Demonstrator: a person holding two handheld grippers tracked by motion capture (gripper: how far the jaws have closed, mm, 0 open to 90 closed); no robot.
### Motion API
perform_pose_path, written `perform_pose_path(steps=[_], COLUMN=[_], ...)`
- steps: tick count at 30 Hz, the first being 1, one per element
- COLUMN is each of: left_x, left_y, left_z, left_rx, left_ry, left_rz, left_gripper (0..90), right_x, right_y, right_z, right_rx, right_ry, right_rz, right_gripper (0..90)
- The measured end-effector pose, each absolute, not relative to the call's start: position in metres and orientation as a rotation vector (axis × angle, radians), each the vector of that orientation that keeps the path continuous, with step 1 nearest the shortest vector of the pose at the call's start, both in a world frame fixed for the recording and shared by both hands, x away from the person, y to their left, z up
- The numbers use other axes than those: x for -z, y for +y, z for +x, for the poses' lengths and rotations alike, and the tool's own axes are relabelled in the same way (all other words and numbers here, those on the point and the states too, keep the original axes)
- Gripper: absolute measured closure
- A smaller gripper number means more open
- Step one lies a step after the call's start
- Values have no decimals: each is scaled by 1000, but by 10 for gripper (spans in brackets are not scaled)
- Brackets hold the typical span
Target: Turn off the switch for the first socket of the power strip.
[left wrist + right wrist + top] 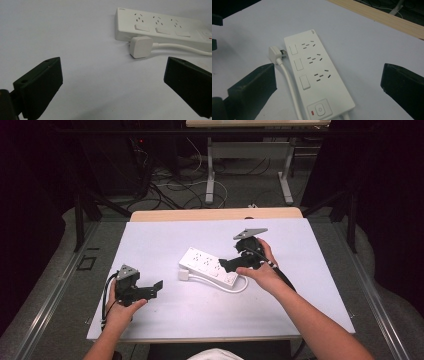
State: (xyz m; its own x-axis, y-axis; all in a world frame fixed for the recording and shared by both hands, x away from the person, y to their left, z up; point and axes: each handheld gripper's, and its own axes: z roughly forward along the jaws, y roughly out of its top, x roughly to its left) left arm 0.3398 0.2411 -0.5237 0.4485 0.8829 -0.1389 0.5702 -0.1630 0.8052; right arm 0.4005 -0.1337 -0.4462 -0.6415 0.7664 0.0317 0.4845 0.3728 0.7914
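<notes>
Both jaws spread, the right hand-held gripper hovers over the white plastic power strip to grasp it, while the left hand-held gripper waits spread near its white plug.

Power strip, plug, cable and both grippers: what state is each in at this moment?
Power strip: flat on the table, sockets up, all sockets empty.
Plug: unplugged, lying beside the strip's end.
Cable: loose, running along the strip's side.
Left gripper: jaws open, holding nothing, apart from the strip.
Right gripper: jaws open, over the strip's end, gripping nothing.
</notes>
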Motion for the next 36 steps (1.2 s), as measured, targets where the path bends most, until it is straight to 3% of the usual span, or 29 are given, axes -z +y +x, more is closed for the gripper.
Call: perform_pose_path(steps=[36], left_x=[524], left_y=[239], left_z=[339], left_rx=[-495], left_ry=[1236], left_rz=[1849], left_gripper=[5], right_x=[451], right_y=[-216], right_z=[355], right_rx=[-1181], right_ry=[2094], right_rz=[1213], right_gripper=[0])
